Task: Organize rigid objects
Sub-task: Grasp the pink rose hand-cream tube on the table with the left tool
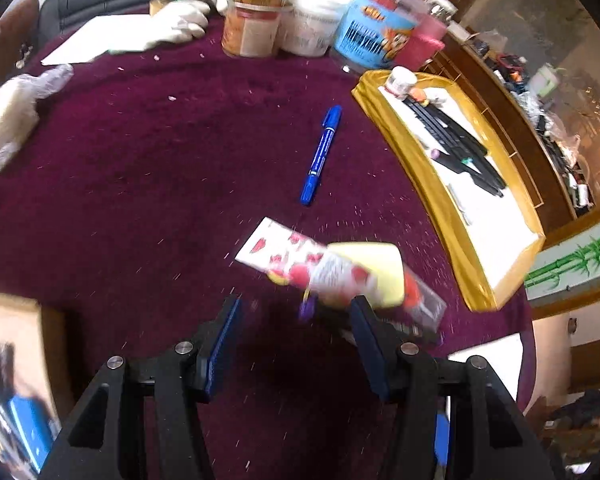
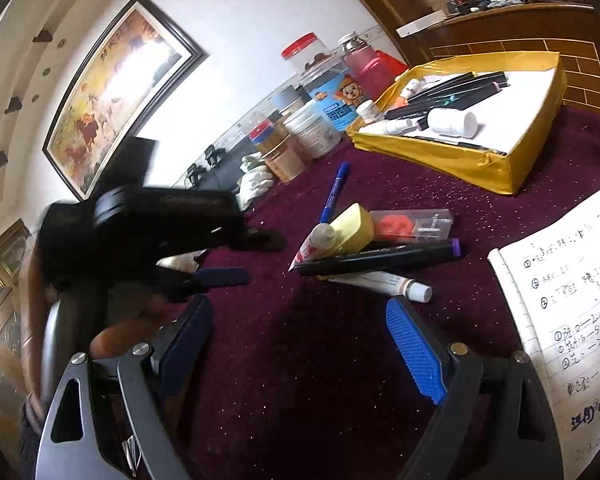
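Left tongs (image 1: pixel 296 316): spread, empty, low in frame, nearing my pile.
Right tongs (image 2: pixel 300 316): spread wide, empty.
Yellow tray (image 1: pixel 412 152): right, collecting markers.

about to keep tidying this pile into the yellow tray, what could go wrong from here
1. The pile is tangled: the black marker lies across the tube and against the yellow block, so pulling one item may drag the others.
2. The left hand-held gripper is open beside the pile, one finger already at its edge; closing there may nudge items aside.
3. The blue pen lies loose and could roll if bumped.
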